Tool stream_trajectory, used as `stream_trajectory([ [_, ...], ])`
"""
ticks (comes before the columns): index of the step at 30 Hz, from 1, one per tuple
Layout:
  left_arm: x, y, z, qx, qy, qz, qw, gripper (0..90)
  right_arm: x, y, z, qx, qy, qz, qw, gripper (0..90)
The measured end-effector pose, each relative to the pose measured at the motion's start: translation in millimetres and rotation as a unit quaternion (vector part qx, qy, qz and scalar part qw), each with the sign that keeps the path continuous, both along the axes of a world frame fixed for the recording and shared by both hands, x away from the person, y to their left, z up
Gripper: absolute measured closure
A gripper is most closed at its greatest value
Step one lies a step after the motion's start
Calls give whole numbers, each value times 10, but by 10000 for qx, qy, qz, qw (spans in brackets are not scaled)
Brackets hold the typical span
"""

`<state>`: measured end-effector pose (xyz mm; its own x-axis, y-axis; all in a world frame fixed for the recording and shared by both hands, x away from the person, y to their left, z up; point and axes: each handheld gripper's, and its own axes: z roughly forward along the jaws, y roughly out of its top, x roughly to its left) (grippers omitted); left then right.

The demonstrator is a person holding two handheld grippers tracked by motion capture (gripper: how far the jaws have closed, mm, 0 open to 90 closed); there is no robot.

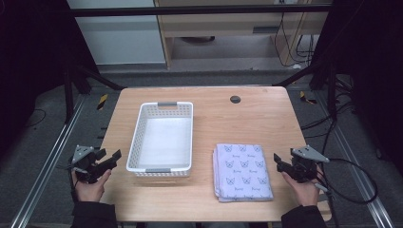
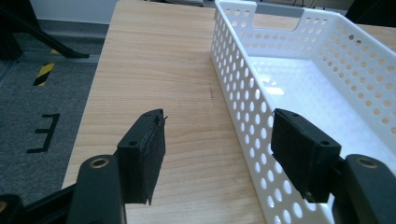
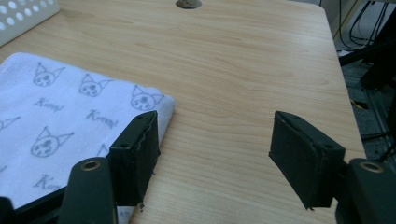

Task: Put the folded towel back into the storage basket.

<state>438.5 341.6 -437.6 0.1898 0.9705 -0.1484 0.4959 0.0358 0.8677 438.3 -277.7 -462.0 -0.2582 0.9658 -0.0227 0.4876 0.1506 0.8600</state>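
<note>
Your right gripper (image 1: pixel 285 164) sits at 3 o'clock of the folded towel (image 1: pixel 243 172), jaws wide and empty, not touching it; your left gripper (image 1: pixel 105 160) waits at 9 o'clock of the basket (image 1: pixel 161 167), jaws also wide with nothing between them. The likely slip, if you go for the towel: pinch just the top layer and the stack may unfold as you lift; a low approach could shove it toward the basket wall. The left jaws stand just beside that wall, so a careless swing would nudge the basket. Open surface (image 1: pixel 237 118) lies at 12 o'clock of the towel; its near edge seems close to the surface's front edge, though that is hard to judge.
</note>
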Motion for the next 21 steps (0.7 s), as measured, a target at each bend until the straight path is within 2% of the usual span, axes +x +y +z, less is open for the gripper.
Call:
stream_trajectory([
  [2,-9,-12,18,40,-24,7,10000,358,3,3,-2,-20,1,29,10000,308],
  [5,-36,-47,77,-49,-106,-69,9999,359,8,12,7,-12,-7,53,10000,291],
  [9,-78,-113,144,-41,-232,-147,9996,361,7,17,8,-10,-10,95,10000,287],
  [17,-125,-273,235,22,-337,-412,9986,362,-14,36,75,141,-108,219,9996,291],
  [21,-160,-371,280,34,-410,-551,9976,362,-25,54,109,125,-118,272,9995,304],
])
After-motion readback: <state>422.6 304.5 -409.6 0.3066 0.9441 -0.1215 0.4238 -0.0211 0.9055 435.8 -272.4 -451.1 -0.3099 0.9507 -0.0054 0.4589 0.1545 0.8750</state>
